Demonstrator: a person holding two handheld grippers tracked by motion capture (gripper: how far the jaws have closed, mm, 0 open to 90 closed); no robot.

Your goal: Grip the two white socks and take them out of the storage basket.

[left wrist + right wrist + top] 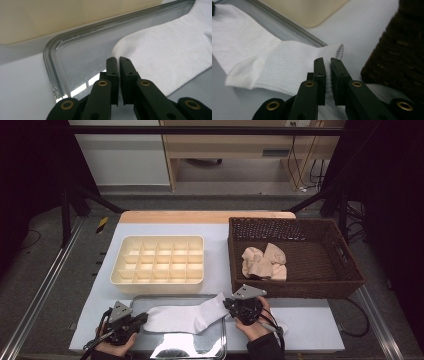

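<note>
Covering table: pale mat | beyond: grey floor, seemingly carpet

Cream divided organizer tray sits left-centre on the pale mat. Brown wicker basket just right of it, with beige socks bunched inside (count unclear). Wooden table edge behind both.

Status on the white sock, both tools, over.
Left tool pinching the white sock at its toe end, right tool shut on the cuff. Sock stretched flat across the metal tray. Nothing in the way.
</note>
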